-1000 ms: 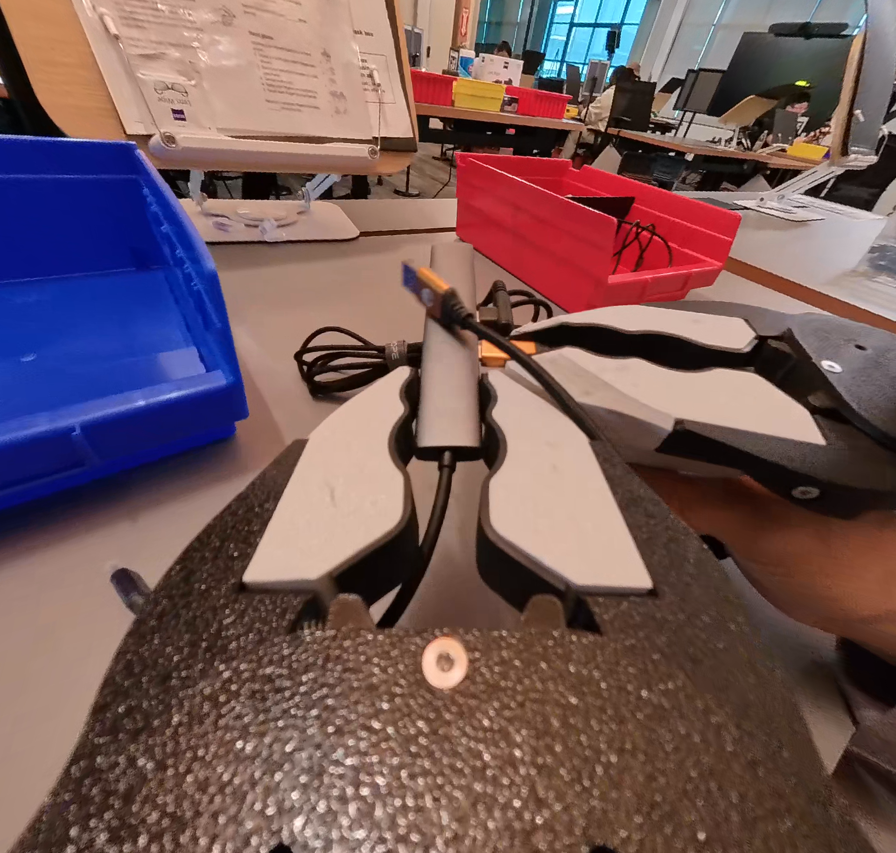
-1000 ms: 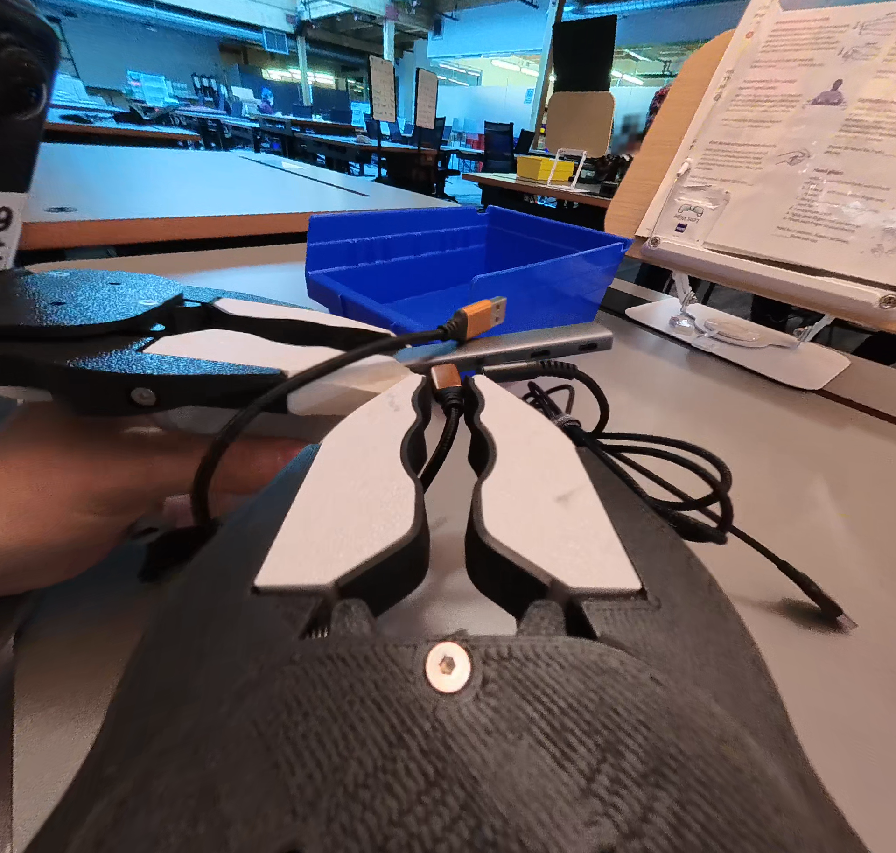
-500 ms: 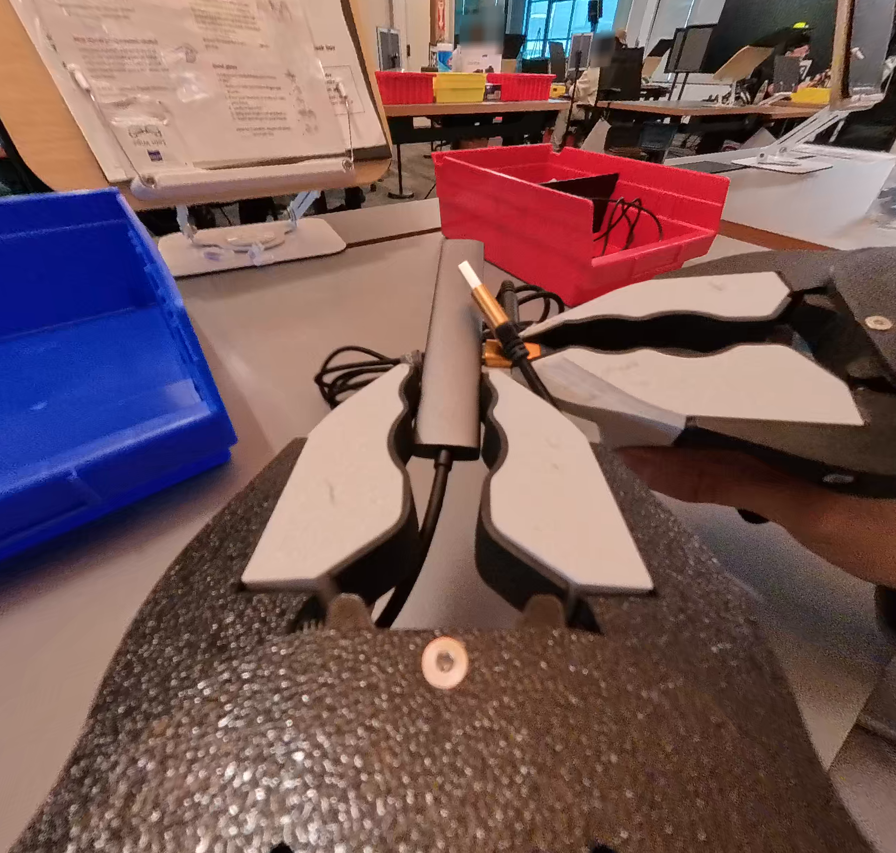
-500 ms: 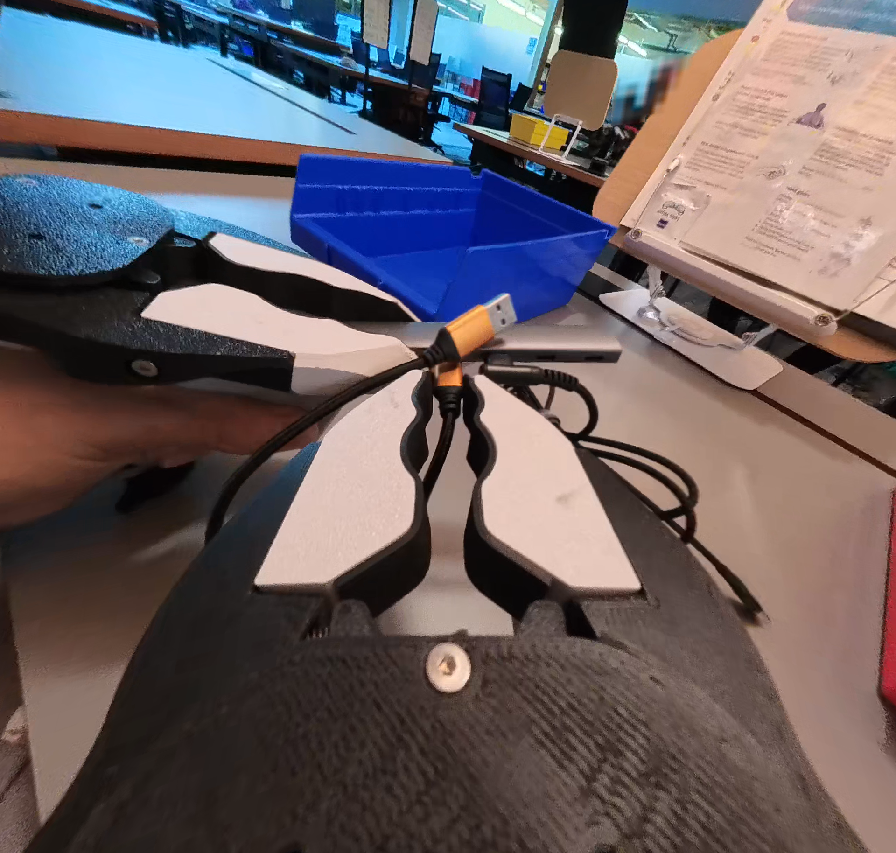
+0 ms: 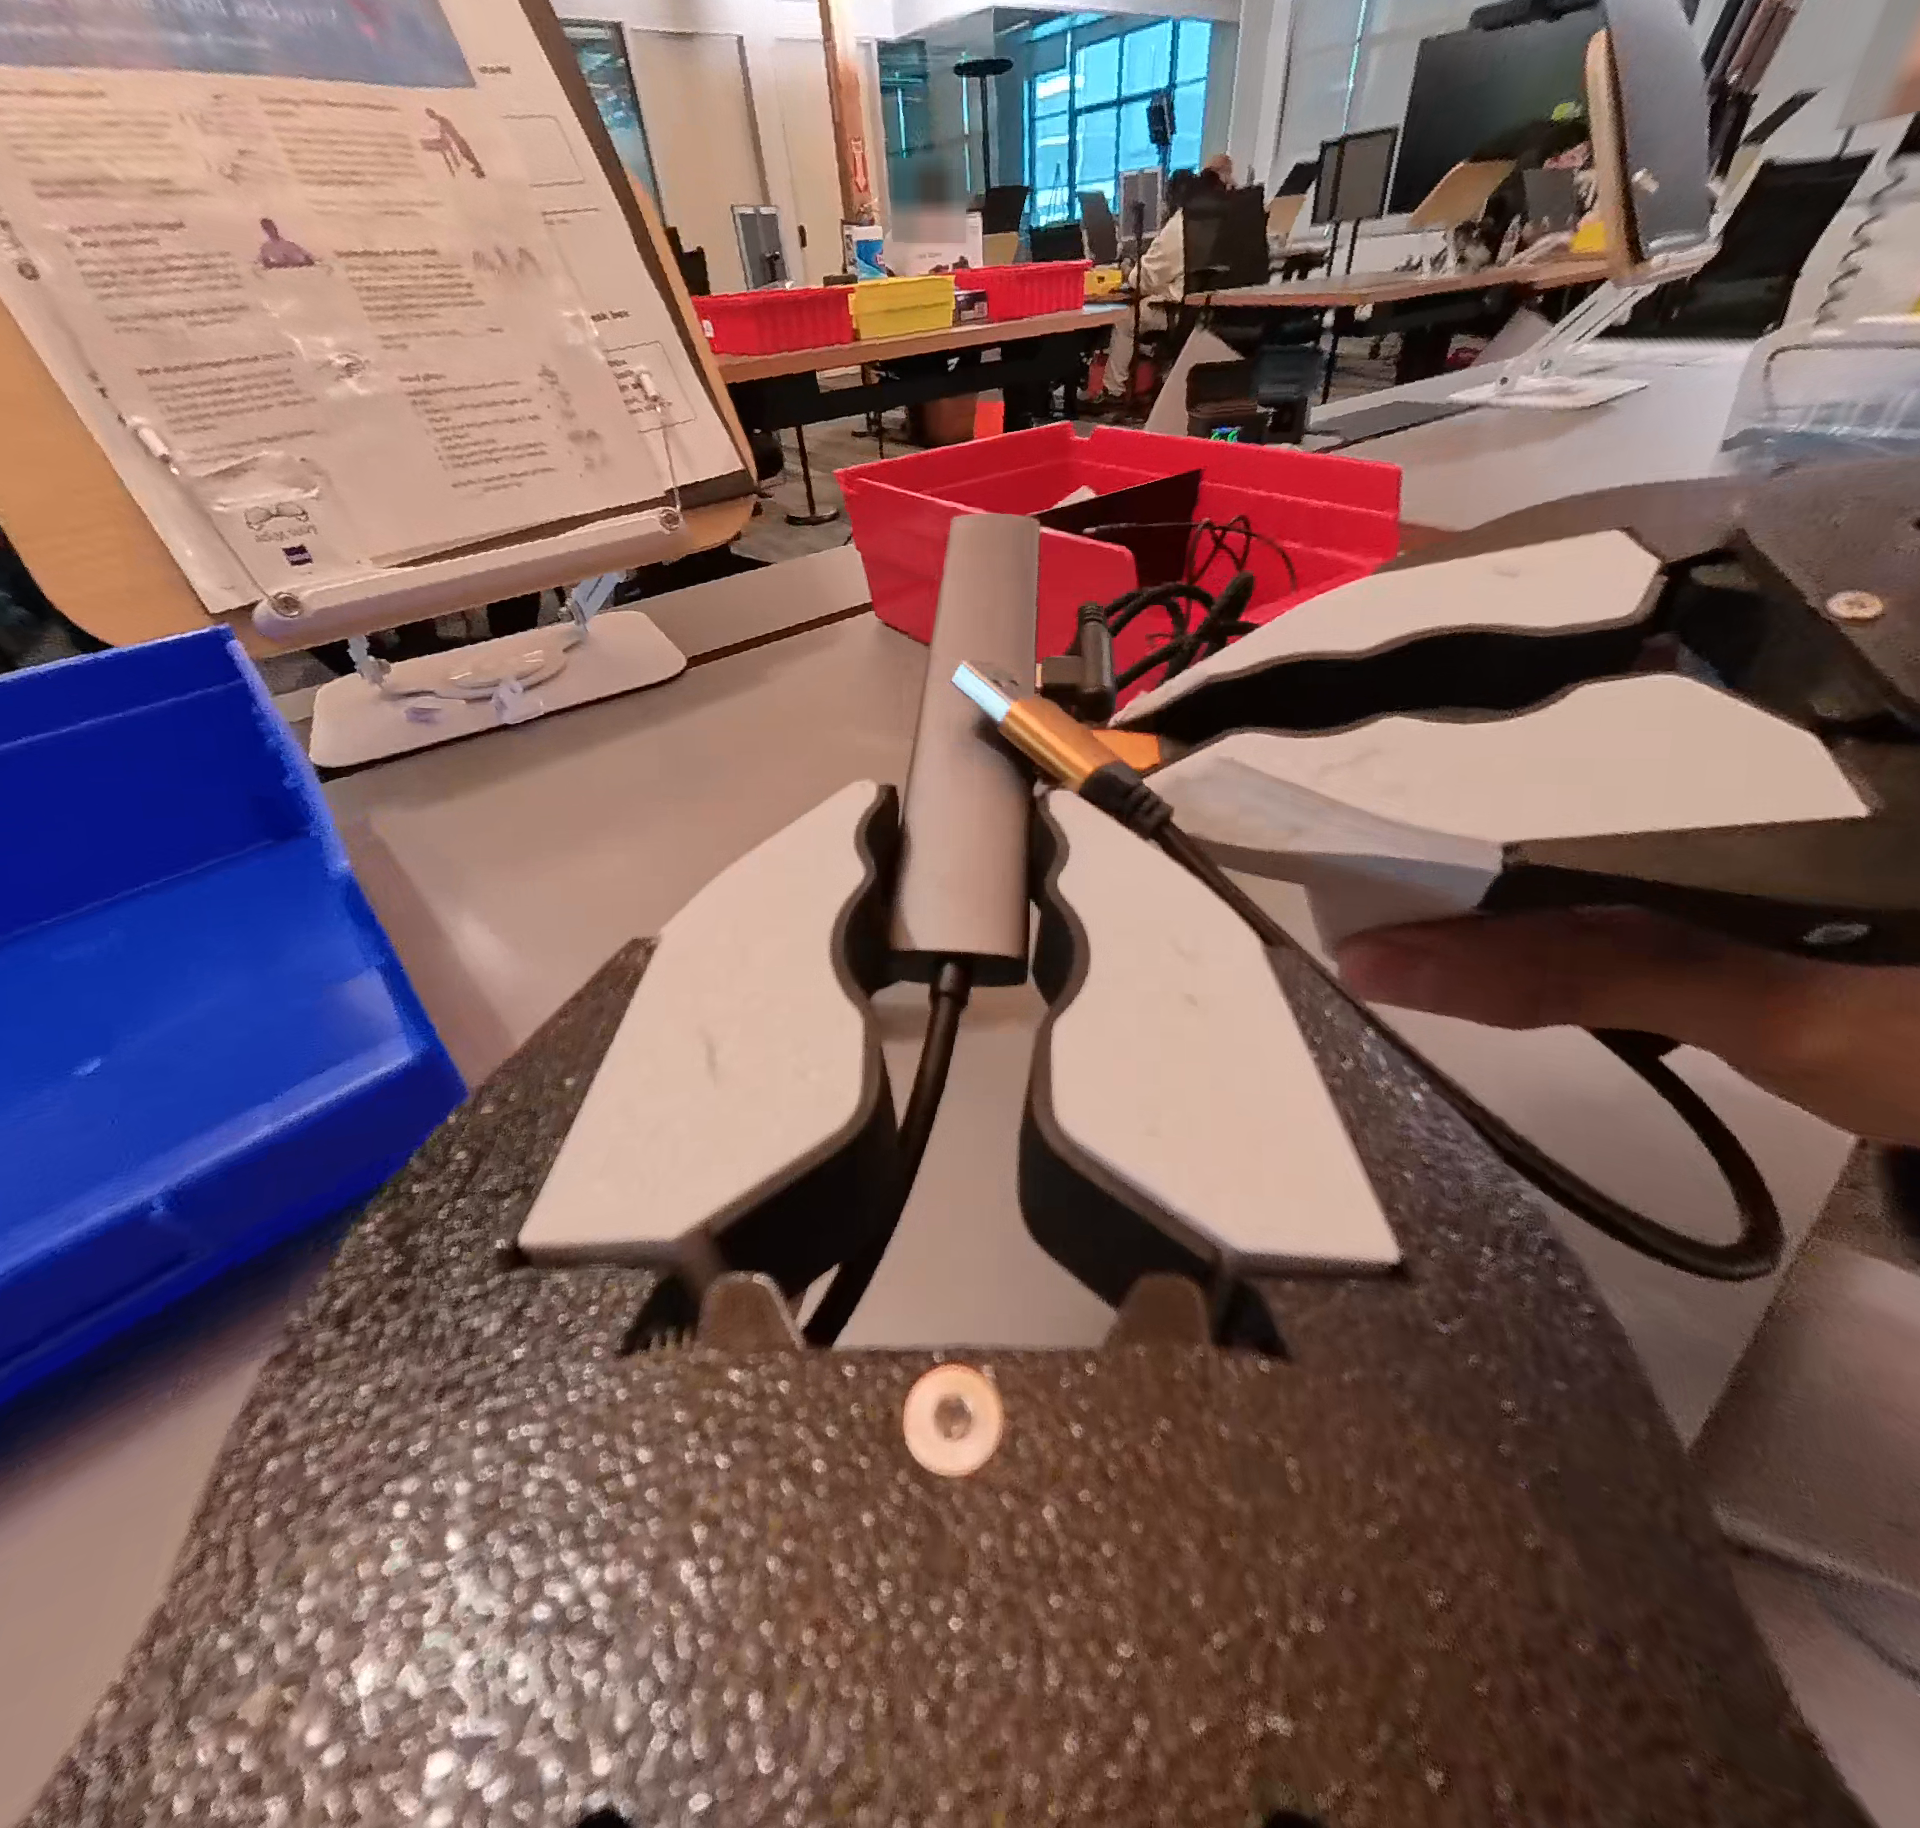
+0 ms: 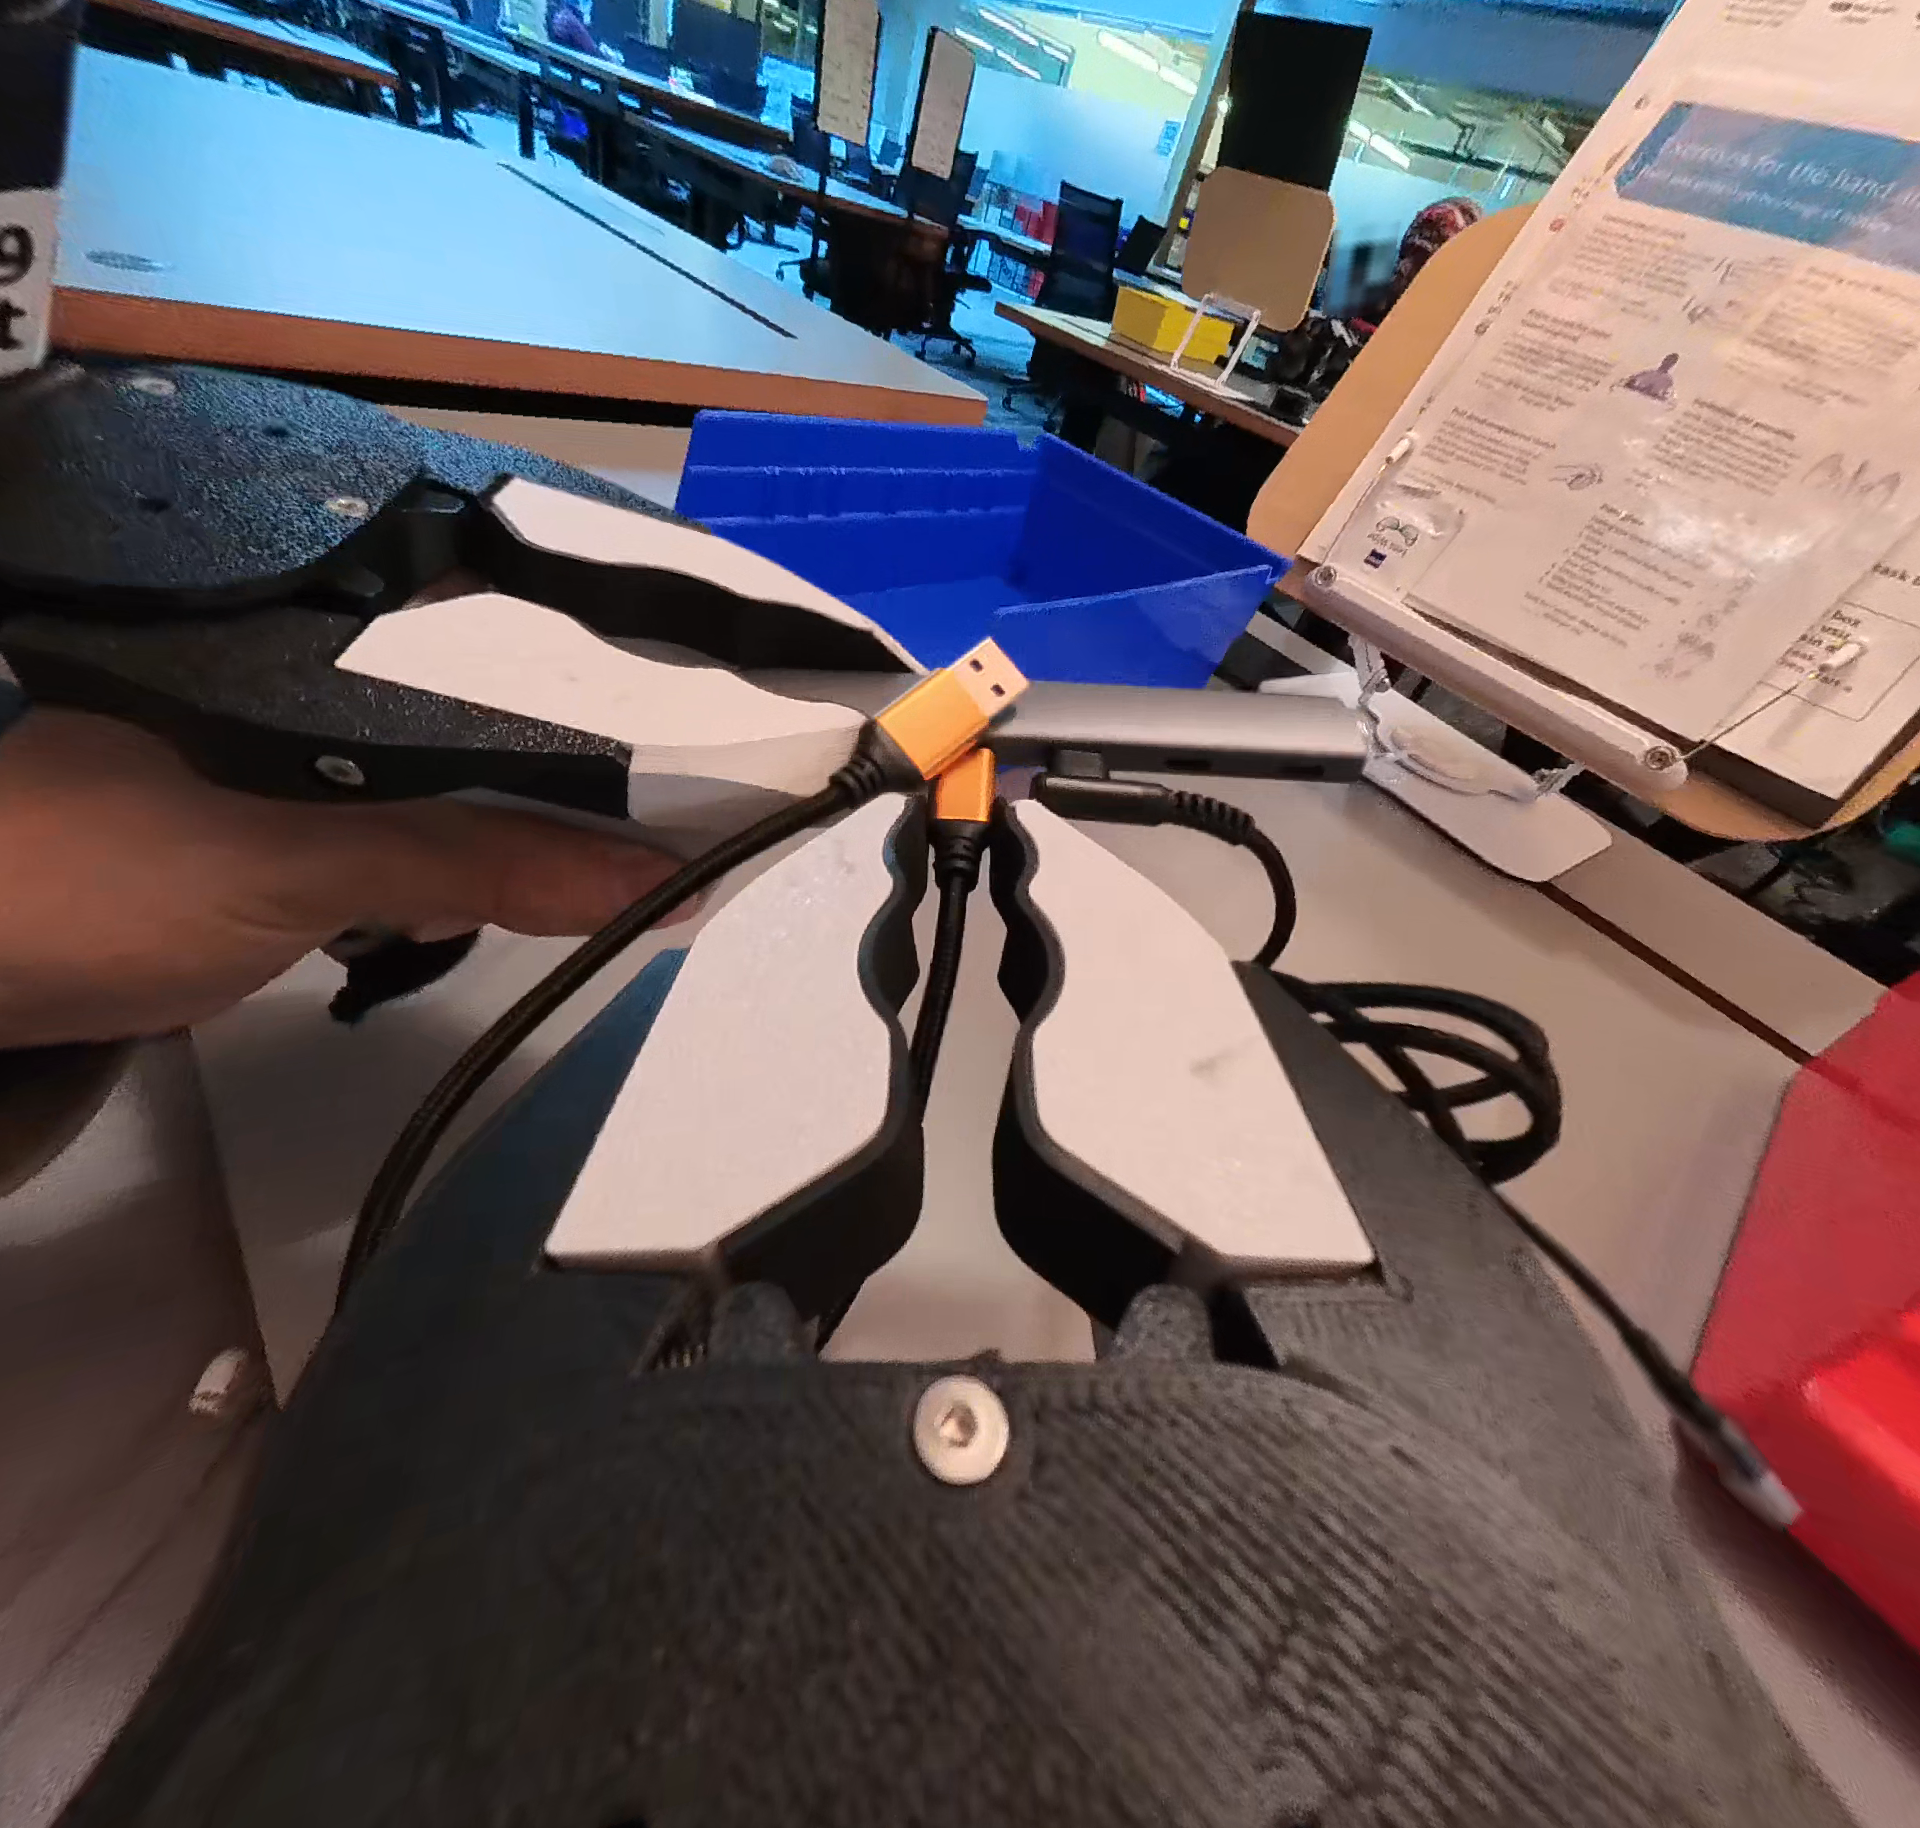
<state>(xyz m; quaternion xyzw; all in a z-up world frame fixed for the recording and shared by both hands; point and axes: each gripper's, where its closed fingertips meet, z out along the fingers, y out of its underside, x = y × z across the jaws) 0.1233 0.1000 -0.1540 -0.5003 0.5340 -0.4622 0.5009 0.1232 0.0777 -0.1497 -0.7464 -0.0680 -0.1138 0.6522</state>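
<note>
Raised off the grey table point(image 5: 582, 843), left gripper point(image 5: 961, 802) clamps hub point(image 5: 966, 739); right gripper point(image 6: 961, 812) pinches orange plug point(image 6: 961, 791).

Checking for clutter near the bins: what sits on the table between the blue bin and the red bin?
In the left wrist view, between the blue bin and red bin stands the document stand's white base; nearer, bare table.

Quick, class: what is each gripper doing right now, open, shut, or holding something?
Left gripper: shut on the grey hub.
Right gripper: shut on the orange plug of a black cable.
</note>
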